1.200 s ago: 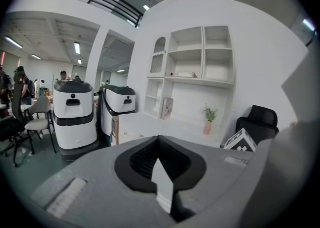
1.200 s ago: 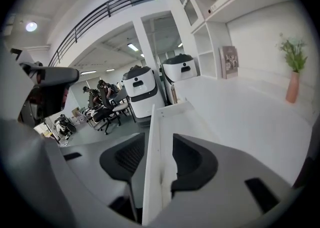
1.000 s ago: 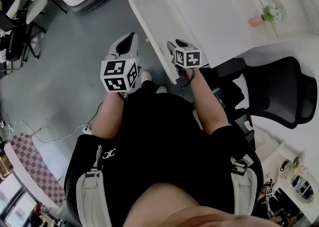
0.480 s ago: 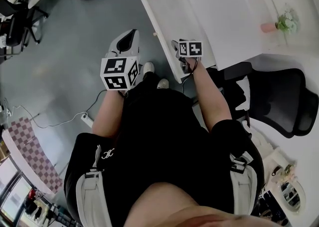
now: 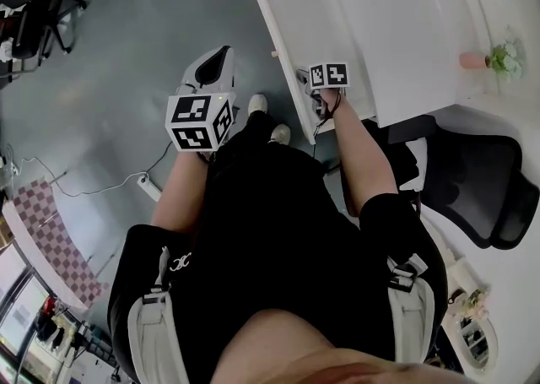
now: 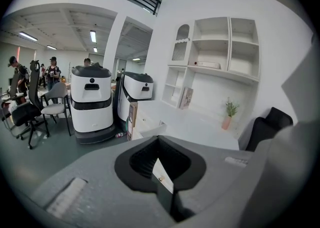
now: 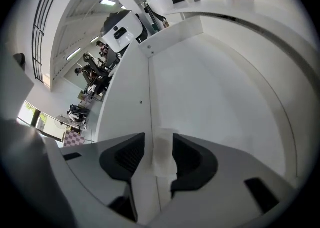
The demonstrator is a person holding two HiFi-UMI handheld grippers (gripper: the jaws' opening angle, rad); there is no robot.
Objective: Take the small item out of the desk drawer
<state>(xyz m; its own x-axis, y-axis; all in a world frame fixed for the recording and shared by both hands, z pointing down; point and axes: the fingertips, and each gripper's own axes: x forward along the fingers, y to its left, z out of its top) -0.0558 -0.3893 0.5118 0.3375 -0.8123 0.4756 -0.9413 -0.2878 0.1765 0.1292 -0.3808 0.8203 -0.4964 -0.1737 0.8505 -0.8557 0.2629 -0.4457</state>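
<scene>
The white desk drawer (image 5: 308, 19) stands pulled open; in the right gripper view its bare floor (image 7: 215, 81) and side wall fill the frame. A small white item (image 7: 163, 153) lies at the drawer's near end by the wall. My right gripper (image 5: 305, 87) (image 7: 159, 148) reaches into that end, open, its dark pads on either side of the item; a thin gap shows on the left side. My left gripper (image 5: 219, 57) (image 6: 163, 174) hangs over the grey floor left of the drawer, shut and holding nothing.
The white desk top (image 5: 405, 11) carries a small potted plant (image 5: 488, 58) at the right. A black office chair (image 5: 472, 180) stands right of the person. White machines (image 6: 91, 99) and wall shelves (image 6: 220, 66) lie ahead of the left gripper.
My right gripper has moved forward over the drawer's near end, down around the white item. The left gripper has stayed where it was, over the floor.
</scene>
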